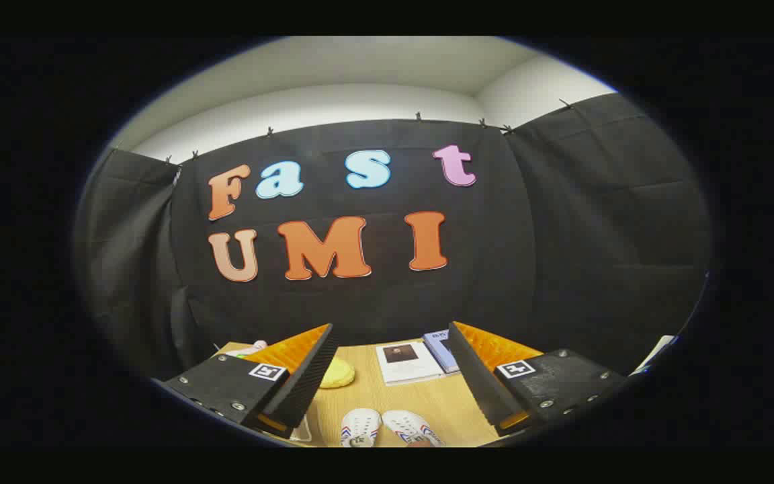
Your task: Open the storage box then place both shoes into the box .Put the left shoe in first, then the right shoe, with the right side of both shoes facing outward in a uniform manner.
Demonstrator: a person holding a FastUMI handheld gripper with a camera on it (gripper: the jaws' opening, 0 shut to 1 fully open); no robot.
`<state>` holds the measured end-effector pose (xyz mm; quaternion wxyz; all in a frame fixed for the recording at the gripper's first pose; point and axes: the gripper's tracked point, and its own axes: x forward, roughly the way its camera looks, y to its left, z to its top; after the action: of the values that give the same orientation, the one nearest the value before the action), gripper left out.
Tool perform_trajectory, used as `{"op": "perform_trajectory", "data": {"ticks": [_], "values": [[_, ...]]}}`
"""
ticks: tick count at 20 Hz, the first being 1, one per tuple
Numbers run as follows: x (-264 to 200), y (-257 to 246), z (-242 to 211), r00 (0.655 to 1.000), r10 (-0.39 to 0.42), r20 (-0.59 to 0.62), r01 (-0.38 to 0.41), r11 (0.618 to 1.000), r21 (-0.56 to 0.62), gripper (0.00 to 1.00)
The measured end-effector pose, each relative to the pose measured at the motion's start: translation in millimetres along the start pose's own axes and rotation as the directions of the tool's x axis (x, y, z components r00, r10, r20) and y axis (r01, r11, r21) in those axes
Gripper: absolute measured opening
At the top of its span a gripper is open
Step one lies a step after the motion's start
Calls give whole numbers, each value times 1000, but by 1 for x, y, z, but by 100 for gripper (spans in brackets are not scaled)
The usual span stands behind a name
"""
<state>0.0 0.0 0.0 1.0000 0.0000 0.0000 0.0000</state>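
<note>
Gripper view looks along the gripper, whose two fingers stand wide apart with nothing between them, raised over a light wooden table. Nearest, below the gap, sits a pair of white canvas shoes with red and blue stripes, toes toward the fingers. Beyond the shoes lie a flat yellow round object, a white booklet and a blue book.

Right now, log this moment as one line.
gripper: open, holding nothing | shoes: side by side on table, between fingers | book: beyond shoes | stage: shoes not yet grasped
</note>
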Motion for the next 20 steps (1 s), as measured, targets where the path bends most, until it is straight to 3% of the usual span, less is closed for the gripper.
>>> {"op": "perform_trajectory", "data": {"ticks": [20], "values": [[6, -4, -12, 1000, 0, -20, 0, 1000, 6, 98]]}}
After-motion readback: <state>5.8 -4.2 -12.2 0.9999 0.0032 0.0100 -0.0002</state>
